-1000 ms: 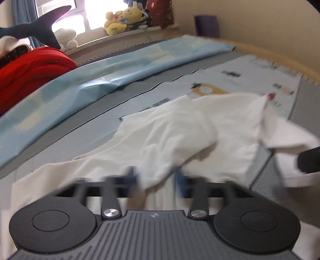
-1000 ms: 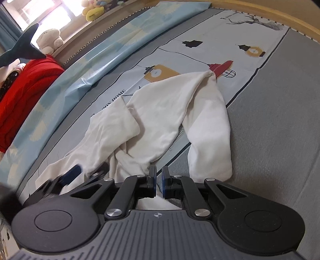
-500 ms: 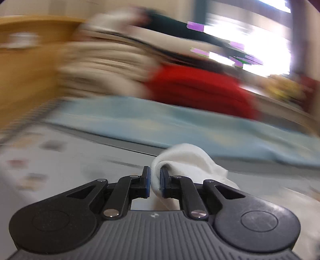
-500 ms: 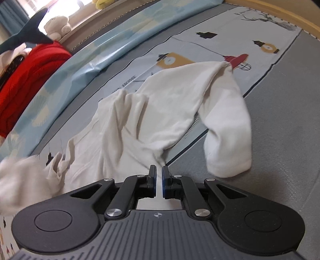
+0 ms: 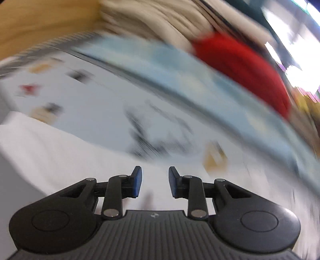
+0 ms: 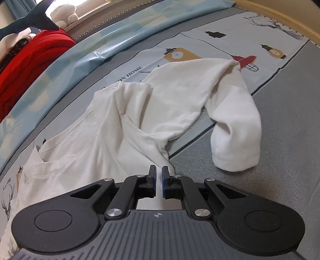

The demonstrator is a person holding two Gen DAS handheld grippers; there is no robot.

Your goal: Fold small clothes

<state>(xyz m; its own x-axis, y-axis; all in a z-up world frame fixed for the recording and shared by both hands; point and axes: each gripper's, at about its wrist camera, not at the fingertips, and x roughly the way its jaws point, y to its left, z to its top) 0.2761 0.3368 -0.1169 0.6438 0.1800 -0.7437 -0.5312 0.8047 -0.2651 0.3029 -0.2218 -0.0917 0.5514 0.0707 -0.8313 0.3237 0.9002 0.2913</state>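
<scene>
A white long-sleeved garment [image 6: 130, 120] lies crumpled on the printed bed sheet [image 6: 220, 48], one sleeve [image 6: 236, 128] bent over onto the grey area at the right. My right gripper [image 6: 158, 176] is shut just above the garment's near edge; whether cloth sits between the pads is hidden. In the blurred left wrist view my left gripper [image 5: 155, 180] is open and empty over the white garment [image 5: 50, 148], which spreads to the left below it.
A red folded blanket [image 6: 30, 62] and a light blue sheet [image 6: 100, 46] lie along the far side, with plush toys [image 6: 64, 14] on the window ledge. A wooden bed frame [image 6: 280, 16] rims the right. The red blanket also shows in the left wrist view [image 5: 246, 72].
My left gripper let go of the white cloth and opened, swinging fast over the bed. The garment's left part now lies spread flat. My right gripper stayed shut and shifted little.
</scene>
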